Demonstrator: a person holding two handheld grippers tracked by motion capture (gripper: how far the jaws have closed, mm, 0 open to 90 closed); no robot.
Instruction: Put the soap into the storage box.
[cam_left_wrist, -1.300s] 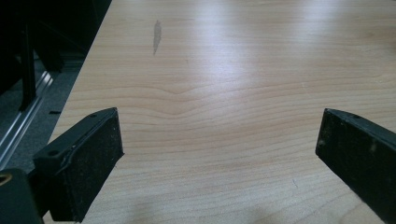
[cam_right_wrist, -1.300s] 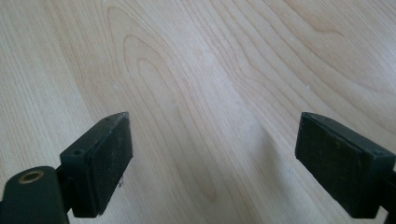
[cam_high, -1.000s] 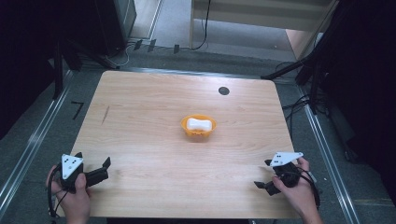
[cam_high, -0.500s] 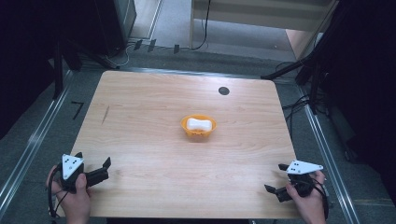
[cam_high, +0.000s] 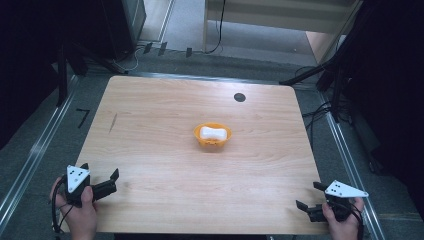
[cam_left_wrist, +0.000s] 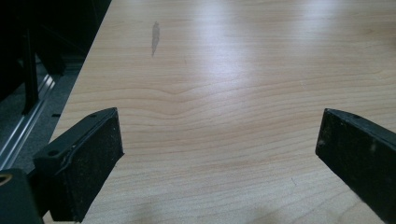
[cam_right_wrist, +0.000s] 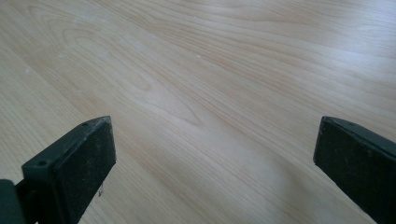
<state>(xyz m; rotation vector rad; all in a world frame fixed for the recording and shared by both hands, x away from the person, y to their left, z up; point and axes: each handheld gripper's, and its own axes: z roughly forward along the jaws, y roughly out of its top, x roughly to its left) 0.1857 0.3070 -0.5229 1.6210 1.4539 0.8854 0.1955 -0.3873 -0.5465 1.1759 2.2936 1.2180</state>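
Bench (cam_high: 160, 130): pale wood grain, rounded corners, a dark streak (cam_high: 113, 122) toward 10 o'clock and a small black round mark (cam_high: 239, 97) near 1 o'clock.
Room: grey floor (cam_high: 45, 145) around the bench, metal rails along both sides, black cables at 12 o'clock.
Count: one orange bowl (cam_high: 212, 142), one white piece (cam_high: 211, 133) in it, two tongs, two hands.
Bowl: sat near the bench's middle, well apart from both tongs (small, shallow, bright orange).
White piece: bone-shaped, pinched at the waist, lay inside the bowl.
Left tongs (cam_high: 112, 180): at 7 o'clock, jaws spread, nothing between them.
Right tongs (cam_high: 310, 196): at 5 o'clock, jaws had just been opening, wide apart over bare wood.
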